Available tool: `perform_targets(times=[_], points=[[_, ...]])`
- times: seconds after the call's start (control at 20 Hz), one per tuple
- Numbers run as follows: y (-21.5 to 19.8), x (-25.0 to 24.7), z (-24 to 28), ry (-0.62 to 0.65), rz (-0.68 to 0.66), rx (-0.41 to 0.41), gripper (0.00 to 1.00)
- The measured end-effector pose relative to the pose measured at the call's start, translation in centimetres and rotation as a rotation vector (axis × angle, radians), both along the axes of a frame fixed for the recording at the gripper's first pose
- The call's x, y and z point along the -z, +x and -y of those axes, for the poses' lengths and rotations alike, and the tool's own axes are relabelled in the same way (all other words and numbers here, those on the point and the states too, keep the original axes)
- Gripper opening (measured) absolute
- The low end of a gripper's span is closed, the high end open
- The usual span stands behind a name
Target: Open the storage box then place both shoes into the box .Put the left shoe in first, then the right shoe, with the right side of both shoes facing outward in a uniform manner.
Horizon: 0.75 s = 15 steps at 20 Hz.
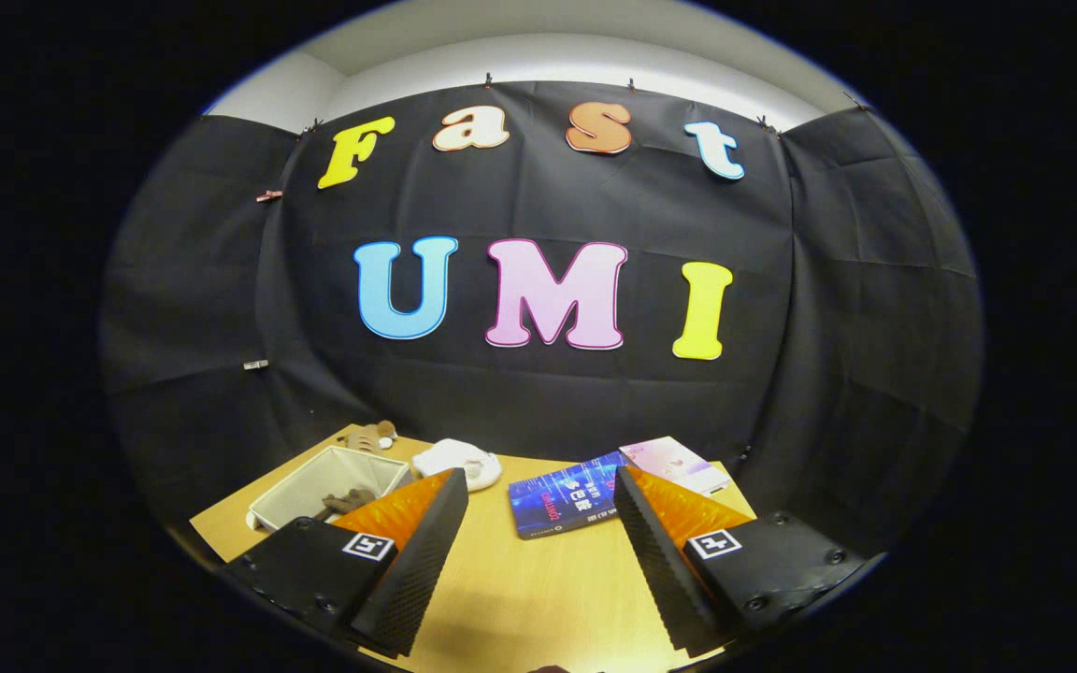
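Observation:
My gripper [538, 479] is open above a wooden table [529, 589], with only bare tabletop between its fingers. A white, open-topped box [314, 486] stands beyond the left finger, and a brown item [344, 503] lies inside it. Just past the left fingertip lies a white rounded thing [462, 458] that may be a shoe; its shape is too small to tell. The left finger hides part of it.
A blue book [565, 505] lies flat just ahead, between the fingertips. A pink booklet [674, 463] sits behind it near the right fingertip. A small brown plush toy [368, 436] rests at the table's far left edge. The black cloth wall closes off the back.

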<state>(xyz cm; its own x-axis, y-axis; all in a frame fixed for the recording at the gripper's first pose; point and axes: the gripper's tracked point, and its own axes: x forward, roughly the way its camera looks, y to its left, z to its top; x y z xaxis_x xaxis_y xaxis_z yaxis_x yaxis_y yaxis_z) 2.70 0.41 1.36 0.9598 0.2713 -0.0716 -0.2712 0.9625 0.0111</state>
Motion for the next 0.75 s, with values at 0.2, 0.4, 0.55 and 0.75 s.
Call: perform_targets(times=[0.2,0.4,0.55,0.75], points=[[1.2,1.0,3.2,0.012,-0.001,0.007,0.98],[2.4,1.8,5.7,0.005,0.022,0.035,0.98],[2.7,2.5,6.3,-0.003,0.010,0.032,0.98],[2.9,2.6,6.5,-0.023,0.025,0.013,0.98]])
